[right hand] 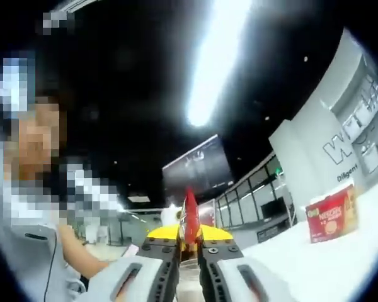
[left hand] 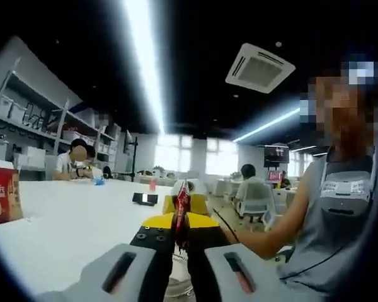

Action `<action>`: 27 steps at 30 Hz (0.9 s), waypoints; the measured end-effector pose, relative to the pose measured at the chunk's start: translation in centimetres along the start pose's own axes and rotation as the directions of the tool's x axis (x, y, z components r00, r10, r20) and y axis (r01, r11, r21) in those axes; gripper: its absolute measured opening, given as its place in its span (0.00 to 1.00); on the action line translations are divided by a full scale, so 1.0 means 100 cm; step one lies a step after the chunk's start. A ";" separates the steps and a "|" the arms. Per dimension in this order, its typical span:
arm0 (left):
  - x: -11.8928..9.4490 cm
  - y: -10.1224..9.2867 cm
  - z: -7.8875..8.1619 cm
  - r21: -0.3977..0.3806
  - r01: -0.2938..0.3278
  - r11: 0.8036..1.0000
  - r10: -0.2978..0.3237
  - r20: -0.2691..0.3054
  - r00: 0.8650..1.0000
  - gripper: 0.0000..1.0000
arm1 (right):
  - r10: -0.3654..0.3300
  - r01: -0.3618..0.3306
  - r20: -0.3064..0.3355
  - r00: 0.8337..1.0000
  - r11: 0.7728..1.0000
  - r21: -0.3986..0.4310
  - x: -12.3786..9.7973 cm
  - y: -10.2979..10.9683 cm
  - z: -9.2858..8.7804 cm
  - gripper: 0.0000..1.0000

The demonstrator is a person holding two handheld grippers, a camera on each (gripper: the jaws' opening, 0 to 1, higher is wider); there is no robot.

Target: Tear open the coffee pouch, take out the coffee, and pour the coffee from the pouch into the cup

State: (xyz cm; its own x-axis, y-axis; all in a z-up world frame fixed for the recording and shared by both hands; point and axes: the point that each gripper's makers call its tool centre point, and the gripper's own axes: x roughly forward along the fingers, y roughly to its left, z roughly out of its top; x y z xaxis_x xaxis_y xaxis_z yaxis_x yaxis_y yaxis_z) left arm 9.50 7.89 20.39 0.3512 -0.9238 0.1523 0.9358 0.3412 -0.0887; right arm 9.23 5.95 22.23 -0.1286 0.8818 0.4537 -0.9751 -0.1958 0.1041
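A long white table (left hand: 69, 220) runs through an open office with shelving along one wall, ceiling strip lights and people seated further off.

In the left gripper view, the left gripper (left hand: 178, 251) has its jaws pressed together on a red coffee pouch (left hand: 181, 211), seen edge-on and rising straight ahead between the jaws. Just beyond it sits the yellow-and-black front of the right gripper (left hand: 176, 221), facing back and meeting the same pouch.

In the right gripper view the right gripper (right hand: 188, 261) likewise pinches the thin red pouch, which stands upright ahead of its jaws, with the left gripper's yellow face directly behind it.

This looks like the tearing step: both grips sit close together on one edge. To tear cleanly, keep both pinches firm and close together, then twist one hand away and the other toward the person, so the foil shears rather than stretches.

A red Nescafé box (left hand: 2, 195) stands on the table, well off to the left gripper's left.
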 end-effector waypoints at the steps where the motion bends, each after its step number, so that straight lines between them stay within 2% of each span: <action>1: 0.000 0.001 0.001 0.005 -0.005 1.000 0.005 0.006 1.000 0.12 | -0.004 0.004 -0.011 1.000 1.000 -0.008 0.000 -0.001 0.001 0.10; 6: -0.008 0.007 0.008 0.006 -0.030 1.000 0.030 0.022 0.999 0.17 | -0.019 0.015 -0.074 0.997 0.999 -0.046 -0.001 -0.005 0.007 0.10; 11: -0.013 0.009 0.009 0.012 -0.052 0.999 0.052 0.014 0.999 0.17 | -0.039 0.028 -0.183 0.982 0.997 -0.066 -0.001 -0.007 -0.002 0.10; 16: -0.013 0.009 0.006 0.028 -0.062 0.998 0.062 -0.015 0.998 0.18 | -0.043 0.026 -0.219 0.975 0.996 -0.080 0.002 -0.005 -0.006 0.10; 21: -0.012 0.010 0.001 0.062 -0.049 0.997 0.055 -0.096 0.994 0.20 | -0.042 0.025 -0.253 0.966 0.997 -0.071 0.001 -0.006 -0.009 0.10; 24: -0.011 0.012 -0.002 0.082 -0.039 0.996 0.052 -0.154 0.987 0.21 | -0.044 0.026 -0.282 0.959 0.997 -0.068 0.001 -0.006 -0.011 0.10; 27: -0.009 0.011 -0.001 0.084 -0.025 0.996 0.039 -0.178 0.983 0.21 | -0.044 0.025 -0.299 0.953 0.997 -0.067 0.002 -0.006 -0.011 0.10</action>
State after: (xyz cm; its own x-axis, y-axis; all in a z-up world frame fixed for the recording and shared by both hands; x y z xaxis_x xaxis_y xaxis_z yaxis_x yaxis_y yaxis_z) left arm 10.16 9.10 20.09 0.3769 -0.9258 -0.0294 0.9261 0.3773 -0.0096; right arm 9.60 6.71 21.31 -0.1337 0.9775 0.1630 -0.9880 -0.1444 0.0554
